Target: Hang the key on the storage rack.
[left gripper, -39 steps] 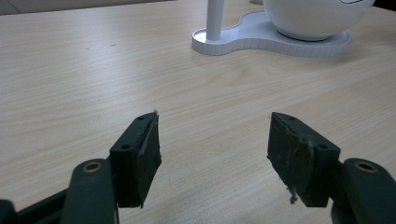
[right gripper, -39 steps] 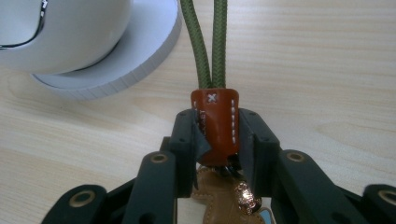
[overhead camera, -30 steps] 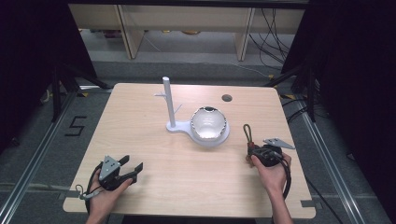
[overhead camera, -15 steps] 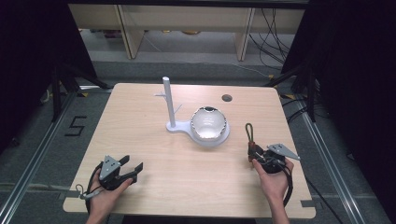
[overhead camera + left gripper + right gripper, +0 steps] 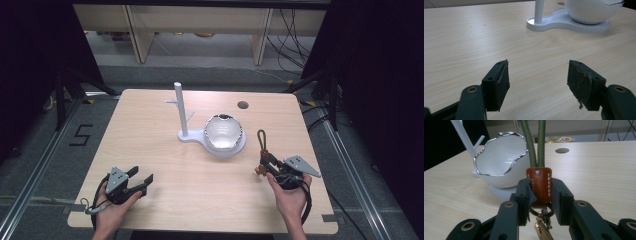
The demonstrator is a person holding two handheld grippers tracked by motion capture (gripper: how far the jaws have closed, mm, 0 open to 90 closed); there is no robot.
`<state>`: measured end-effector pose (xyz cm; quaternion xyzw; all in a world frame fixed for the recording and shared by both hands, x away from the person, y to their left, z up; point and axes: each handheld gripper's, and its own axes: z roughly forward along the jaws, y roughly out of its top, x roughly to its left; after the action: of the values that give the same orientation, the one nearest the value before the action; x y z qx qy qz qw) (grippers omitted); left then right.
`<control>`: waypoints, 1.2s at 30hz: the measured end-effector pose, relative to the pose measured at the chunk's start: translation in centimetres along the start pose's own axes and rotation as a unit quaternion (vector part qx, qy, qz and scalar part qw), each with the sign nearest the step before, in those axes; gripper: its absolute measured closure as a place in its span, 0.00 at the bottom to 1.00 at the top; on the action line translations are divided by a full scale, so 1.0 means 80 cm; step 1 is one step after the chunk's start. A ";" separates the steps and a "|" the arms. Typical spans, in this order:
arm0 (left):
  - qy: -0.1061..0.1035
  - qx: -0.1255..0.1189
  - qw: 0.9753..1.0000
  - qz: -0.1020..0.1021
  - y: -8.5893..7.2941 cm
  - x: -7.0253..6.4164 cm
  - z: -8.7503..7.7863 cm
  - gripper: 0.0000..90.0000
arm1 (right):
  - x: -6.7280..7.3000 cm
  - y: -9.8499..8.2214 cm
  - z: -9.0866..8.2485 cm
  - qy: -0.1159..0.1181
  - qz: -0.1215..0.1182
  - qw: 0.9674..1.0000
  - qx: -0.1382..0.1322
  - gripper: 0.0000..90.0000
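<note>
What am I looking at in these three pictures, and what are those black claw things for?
A person sits at a light wooden table and works with a hand-held two-jaw tool in each hand. The high view looks down from above; the other two come from small cameras riding on each tool, looking along its black jaws.

The left gripper rests near the table's front left corner, its jaws open with nothing between them; its own view shows the gap.

The right gripper is shut on a keychain: a green cord loop joined by a brown leather tab, with a metal ring and a gold-coloured clip hanging below. The pads clamp the tab.

Mid-table stands a white plastic holder: a flat base carrying a tall post with short pegs and a white egg-shaped bowl with a jagged silver rim.
</note>
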<state>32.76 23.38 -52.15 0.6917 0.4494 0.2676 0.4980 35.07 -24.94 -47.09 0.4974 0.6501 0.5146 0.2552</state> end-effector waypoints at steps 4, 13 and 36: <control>0.003 -0.011 1.000 -0.006 0.004 -0.001 -0.003 0.37 | 0.009 0.000 -0.003 0.008 -0.003 1.000 -0.012 0.78; -0.001 -0.015 1.000 -0.010 0.006 -0.002 -0.004 0.37 | 0.024 0.002 -0.008 0.020 -0.003 1.000 -0.015 0.78; -0.077 -0.055 0.995 -0.012 0.060 -0.039 0.007 0.45 | 0.065 0.002 -0.004 0.073 -0.040 0.996 -0.036 0.78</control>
<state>33.53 19.87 -47.69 0.6767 0.4025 0.2320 0.5712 32.89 -20.34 -45.89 0.4227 0.6675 0.5620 0.2450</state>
